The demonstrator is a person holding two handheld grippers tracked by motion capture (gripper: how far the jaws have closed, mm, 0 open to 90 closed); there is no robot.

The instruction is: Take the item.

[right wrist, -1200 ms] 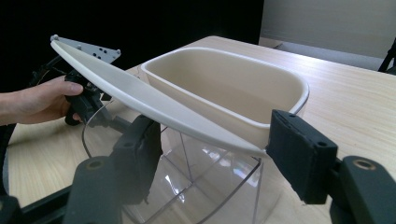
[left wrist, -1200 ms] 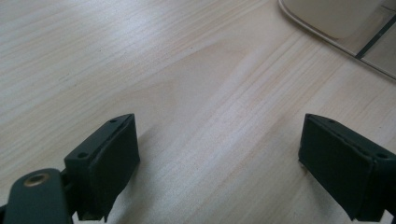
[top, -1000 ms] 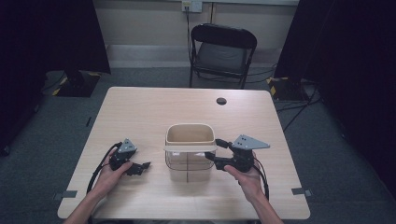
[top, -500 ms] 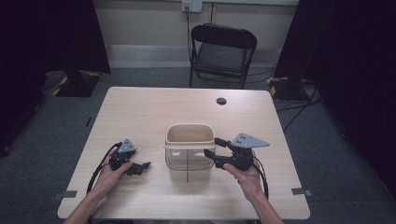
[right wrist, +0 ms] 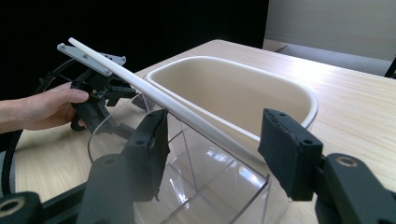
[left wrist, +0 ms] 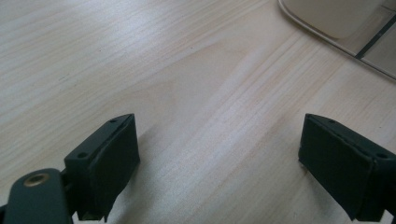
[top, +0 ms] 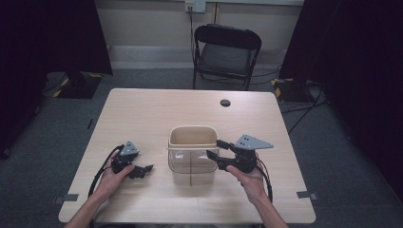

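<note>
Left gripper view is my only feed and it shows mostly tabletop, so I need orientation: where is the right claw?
Observer: The right claw is open at the right side of a clear bin in the middle of the table.
Operator: Is anything in that bin?
Observer: It looks empty in the right gripper view, with just a clear divider inside.
Operator: And the beige edge at my top right?
Observer: That is a beige tub standing right against the far side of the clear bin, also empty.
</note>
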